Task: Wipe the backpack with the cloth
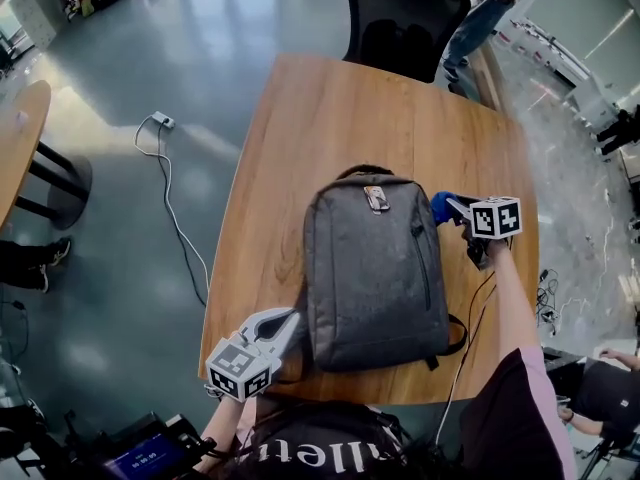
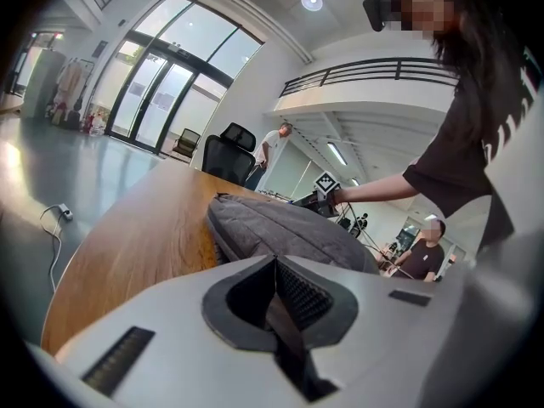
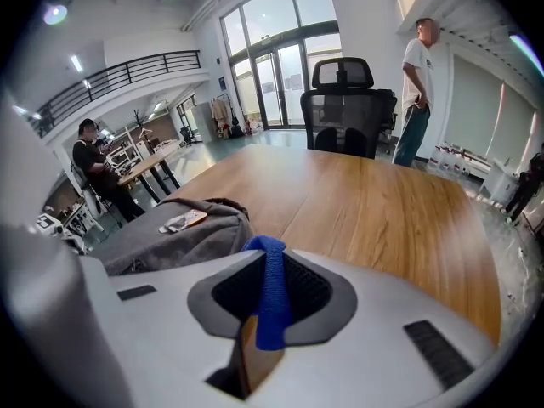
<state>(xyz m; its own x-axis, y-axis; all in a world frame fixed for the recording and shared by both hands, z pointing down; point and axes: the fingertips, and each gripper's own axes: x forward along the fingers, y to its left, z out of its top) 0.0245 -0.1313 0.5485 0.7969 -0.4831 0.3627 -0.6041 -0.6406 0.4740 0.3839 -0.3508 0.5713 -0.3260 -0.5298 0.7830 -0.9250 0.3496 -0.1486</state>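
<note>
- While the grey backpack [image 1: 372, 268] lies flat on the wooden counter [image 1: 330, 118], front panel up, its carry handle points to the far edge and its base sits near the person's edge.
- A small label [image 1: 377, 198] shows near the top of the front panel (its print is too small to read).
- The right hand-held gripper [image 1: 455, 210] hangs at the backpack's far right corner, just beside the upper side seam.
- Its own view shows its jaws clenched on a strip of blue cloth [image 3: 270, 291]. The strip runs up between the pads and folds over at the tip of the right hand-held gripper [image 3: 265, 313].
- From the head view the cloth [image 1: 441, 206] is a blue bunch just beside the backpack's edge (whether it touches the fabric cannot be told).
- The left hand-held gripper [image 1: 284, 324] sits at the near left corner of the backpack, just beside its side.
- Its own view shows the jaws pressed together with nothing between them at the left hand-held gripper [image 2: 276, 300], and the backpack [image 2: 280, 228] rises just beyond.
- A black office chair [image 1: 405, 18] stands at the counter's far end, with a person [image 1: 485, 8] to its right.
- A white cable [image 1: 170, 198] trails over the floor [image 1: 200, 48] left of the counter.
</note>
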